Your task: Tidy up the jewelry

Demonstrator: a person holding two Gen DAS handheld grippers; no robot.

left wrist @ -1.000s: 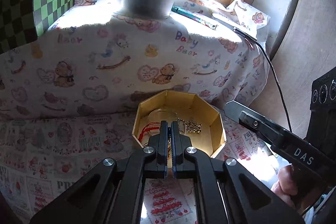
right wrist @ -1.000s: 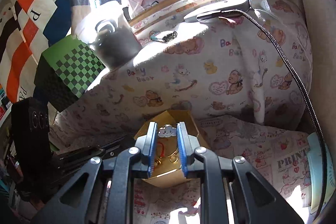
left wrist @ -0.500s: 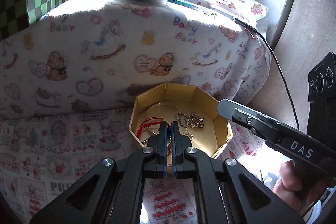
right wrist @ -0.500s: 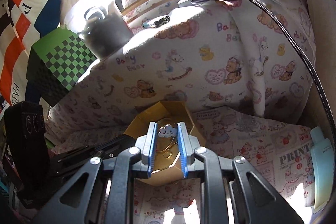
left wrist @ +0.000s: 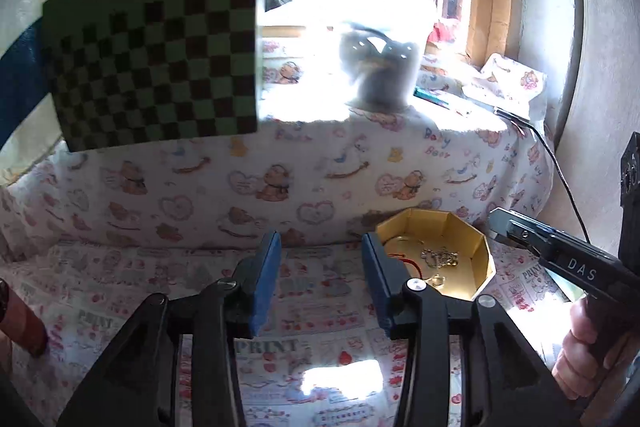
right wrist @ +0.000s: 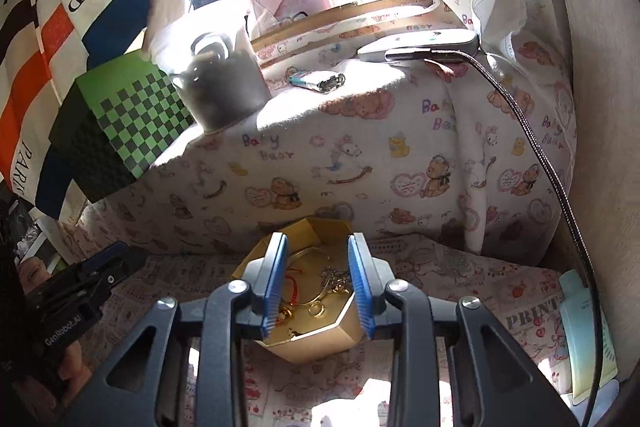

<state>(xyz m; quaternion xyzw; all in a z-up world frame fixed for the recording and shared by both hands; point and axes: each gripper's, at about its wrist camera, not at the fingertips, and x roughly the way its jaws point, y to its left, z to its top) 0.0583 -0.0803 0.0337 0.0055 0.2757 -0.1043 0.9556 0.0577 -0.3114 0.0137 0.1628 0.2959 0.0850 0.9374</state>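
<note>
Left hand-held gripper (left wrist: pixel 318 277) has just been opening, nothing between its jaws, left of the gold box (left wrist: pixel 460 227). Right hand-held gripper (right wrist: pixel 318 283) has been opening too, empty, over the jewelry (right wrist: pixel 332 279) inside the box.

Box (right wrist: pixel 320 341): rests on the printed cloth (right wrist: pixel 460 291), in front of the covered ledge (right wrist: pixel 360 163).
Jewelry (right wrist: pixel 328 281): lies inside the box.
Checkered cube (right wrist: pixel 132 123): on the ledge, left end.
Jar (right wrist: pixel 224 87): on the ledge, right of the cube.
Cable (right wrist: pixel 532 147): runs down the ledge, right of the box.
Tube (right wrist: pixel 584 331): right of the box.
</note>
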